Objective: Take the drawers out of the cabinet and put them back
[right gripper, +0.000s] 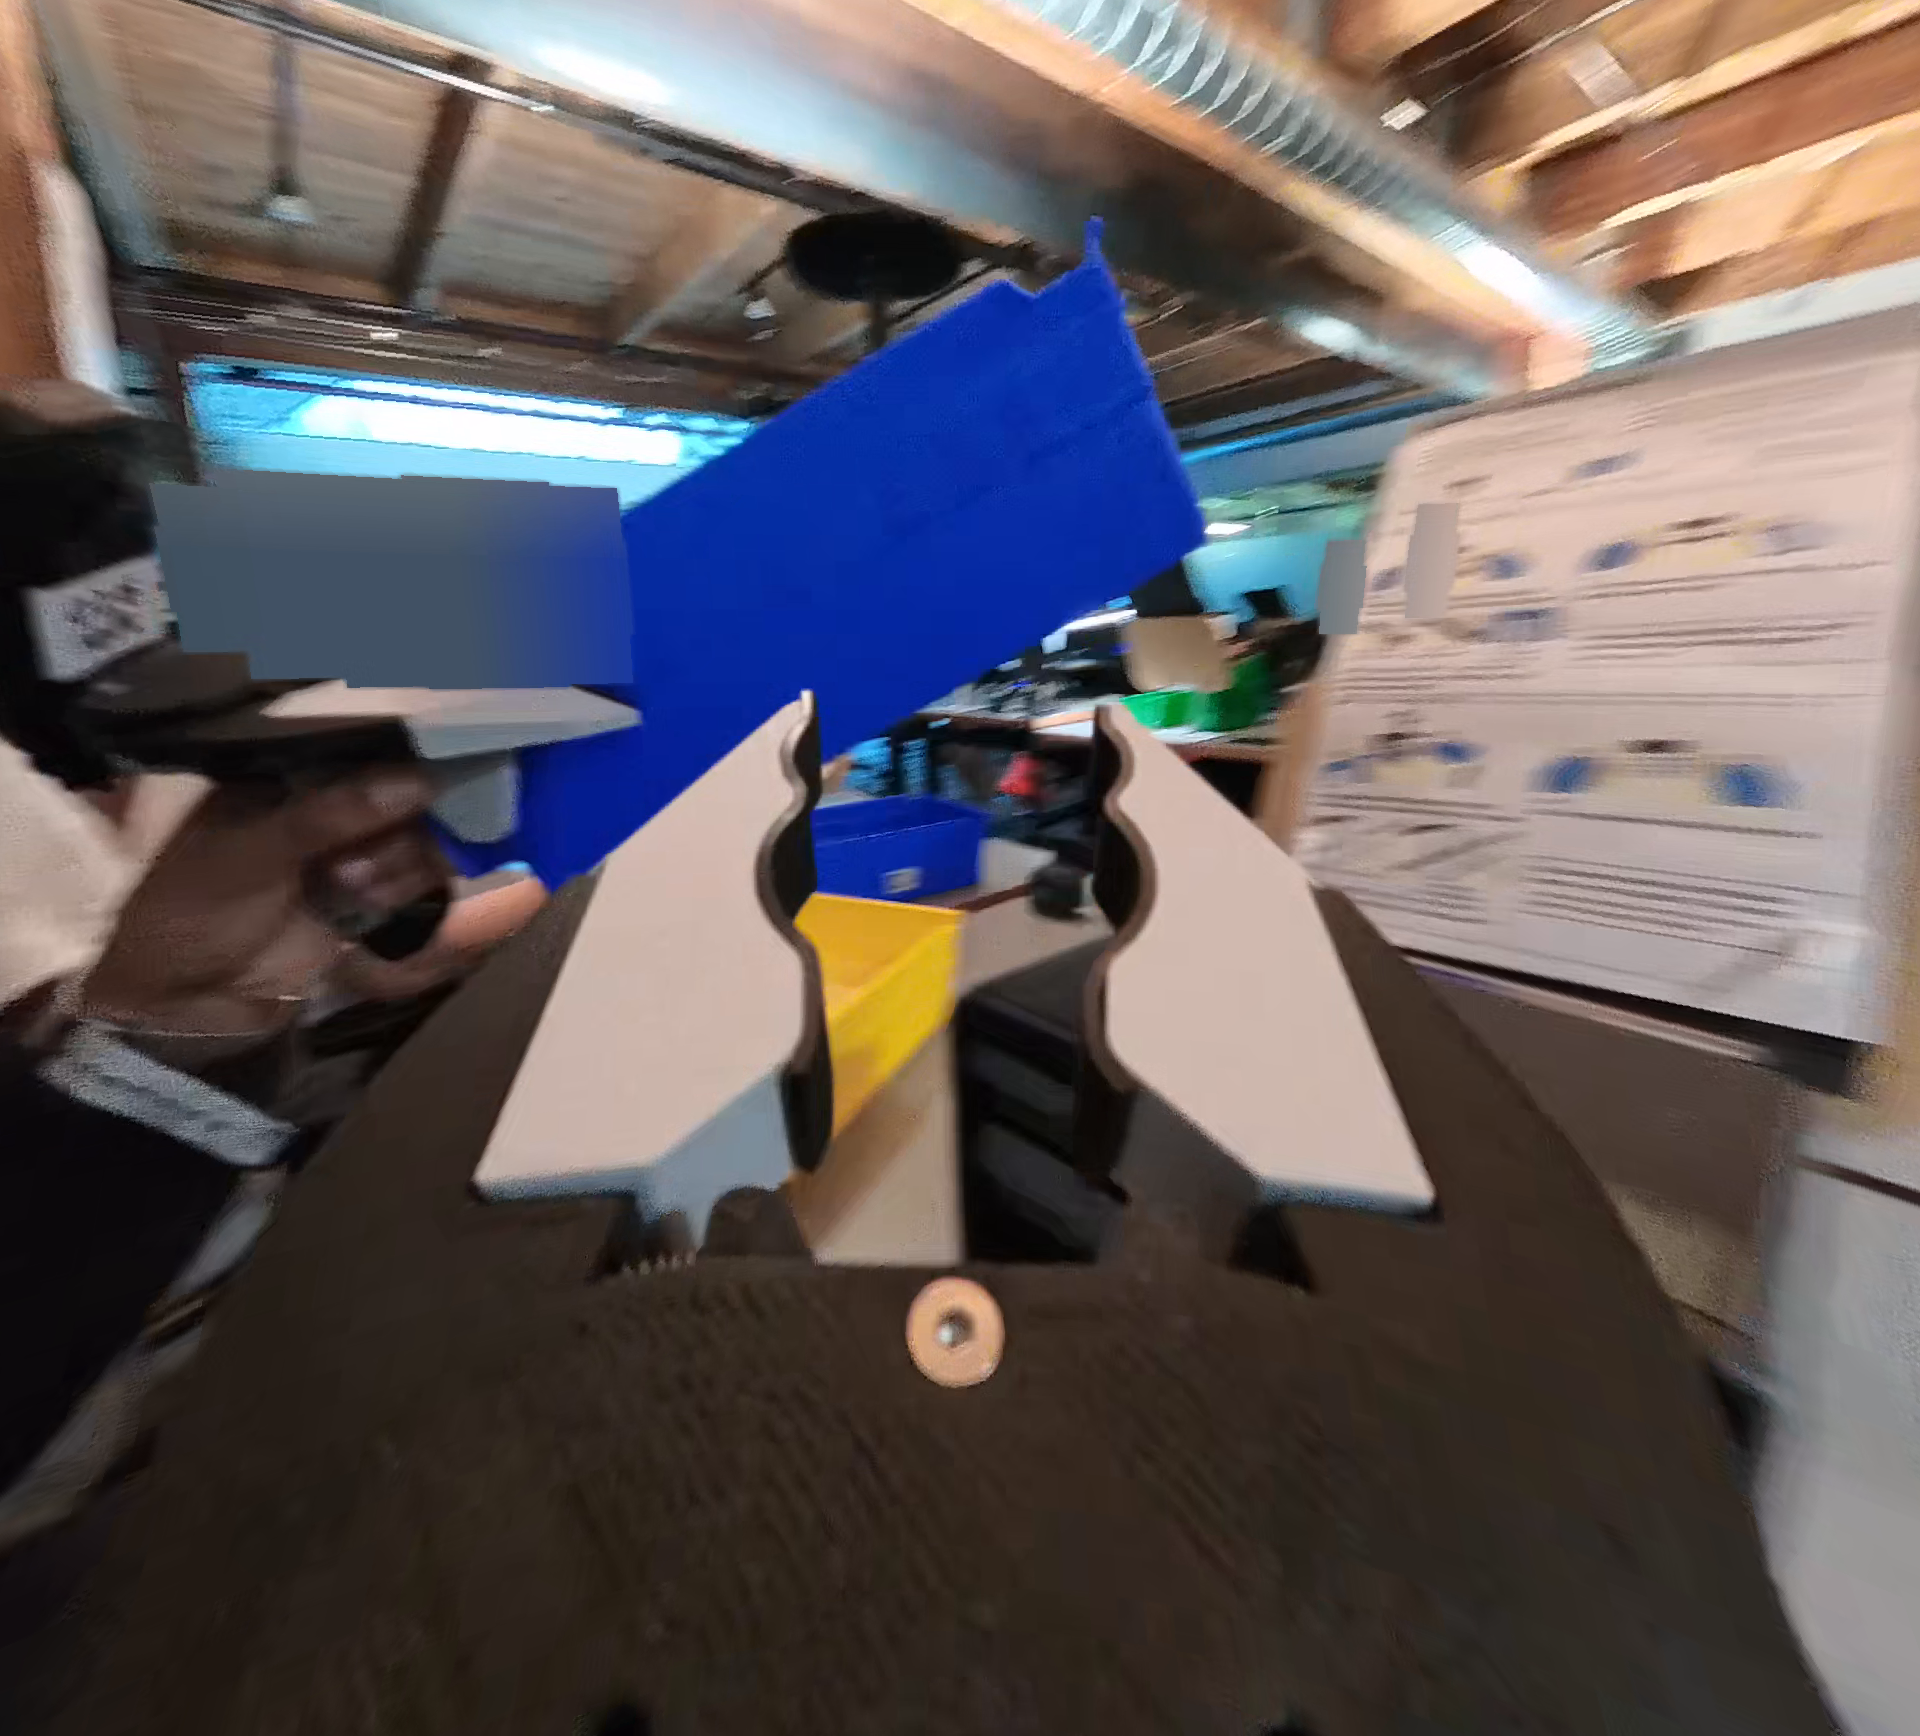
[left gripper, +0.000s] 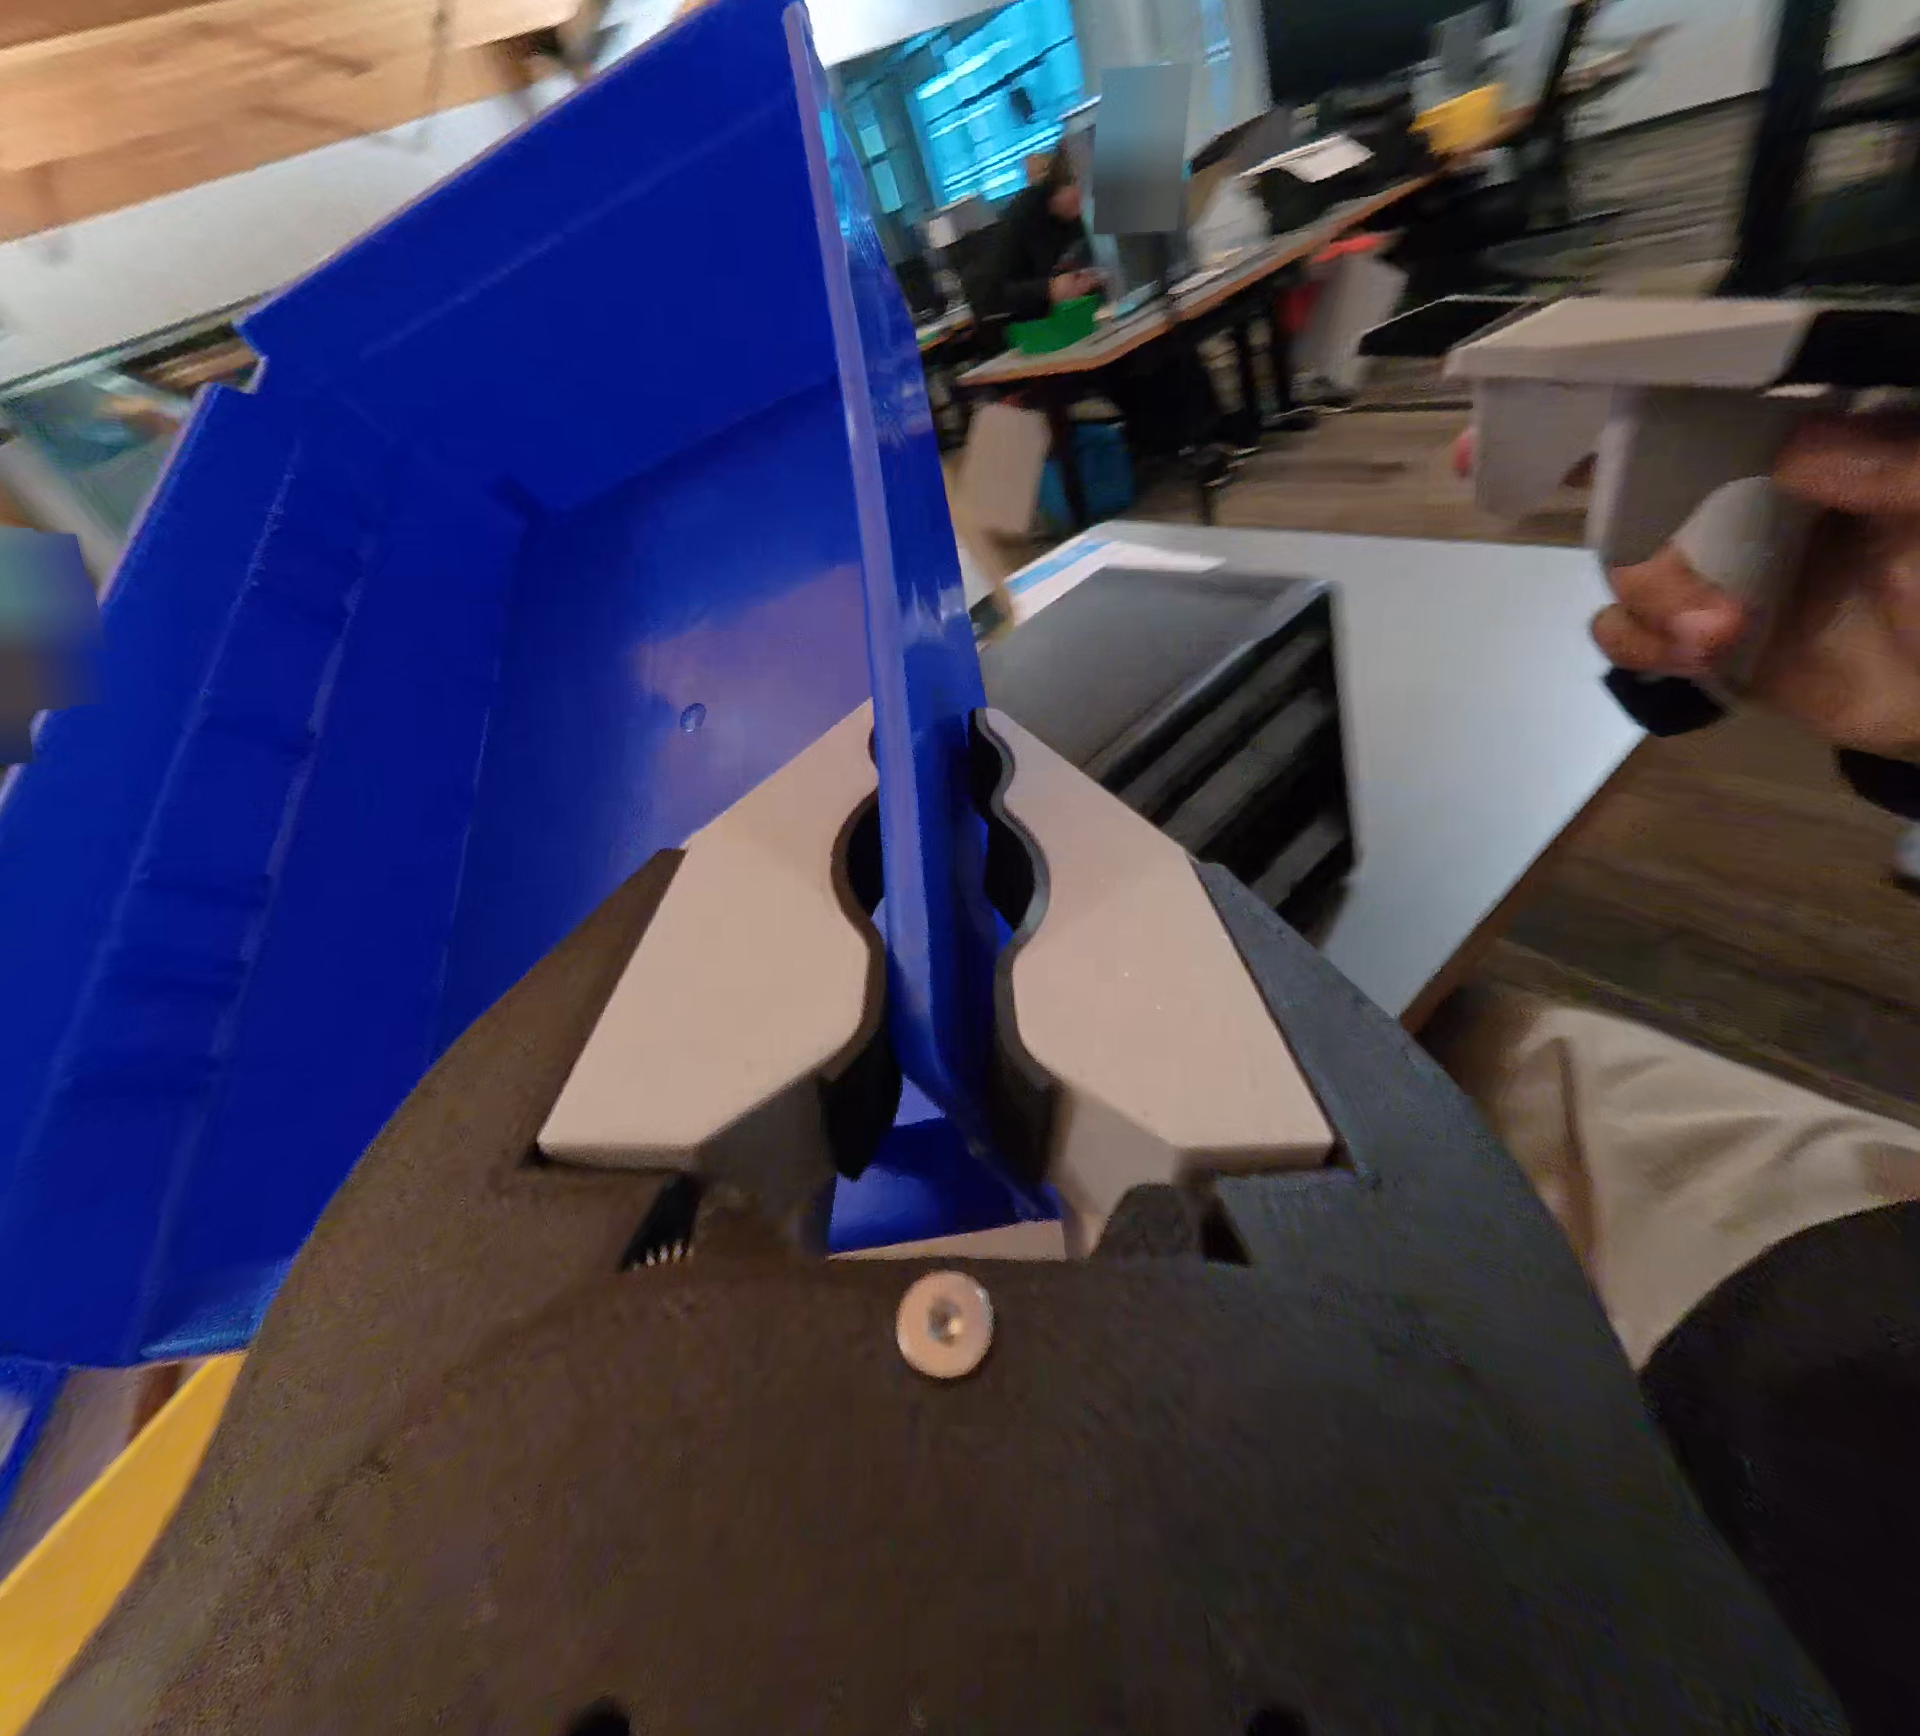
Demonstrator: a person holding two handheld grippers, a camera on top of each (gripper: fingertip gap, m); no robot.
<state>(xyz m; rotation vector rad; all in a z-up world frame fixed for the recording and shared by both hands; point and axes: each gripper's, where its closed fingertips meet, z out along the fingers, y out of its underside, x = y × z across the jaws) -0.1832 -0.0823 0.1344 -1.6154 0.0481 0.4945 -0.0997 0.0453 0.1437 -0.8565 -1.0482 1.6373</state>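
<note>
Left gripper (left gripper: 925,865) clamped on the front wall of a blue drawer (left gripper: 499,606), grey fingers (left gripper: 769,938) pinching the thin panel edge-on; drawer lifted off any surface, tilted, open inside spreading toward 10 o'clock in the left wrist view. Seen from the right wrist view as the same blue drawer (right gripper: 904,533) hanging aslant at 12 o'clock, high end toward 1 o'clock, left gripper (right gripper: 488,751) and the hand (right gripper: 343,907) holding it at 9 o'clock. Right gripper (right gripper: 951,938) spread apart and empty, nothing between its fingers (right gripper: 665,959); also visible at 3 o'clock in the left wrist view as right gripper (left gripper: 1621,398). Just past the right fingertips, a yellow drawer (right gripper: 888,980) lying on the table (right gripper: 904,1156), beside the black cabinet (right gripper: 1029,1063). Black cabinet (left gripper: 1205,710) at 2 o'clock in the left wrist view, resting on the grey table (left gripper: 1475,730), slots dark and open. Farther off, a blue bin (right gripper: 904,845), a green bin (right gripper: 1174,710), desks, a poster board (right gripper: 1600,699) at 3 o'clock, all blurred
</note>
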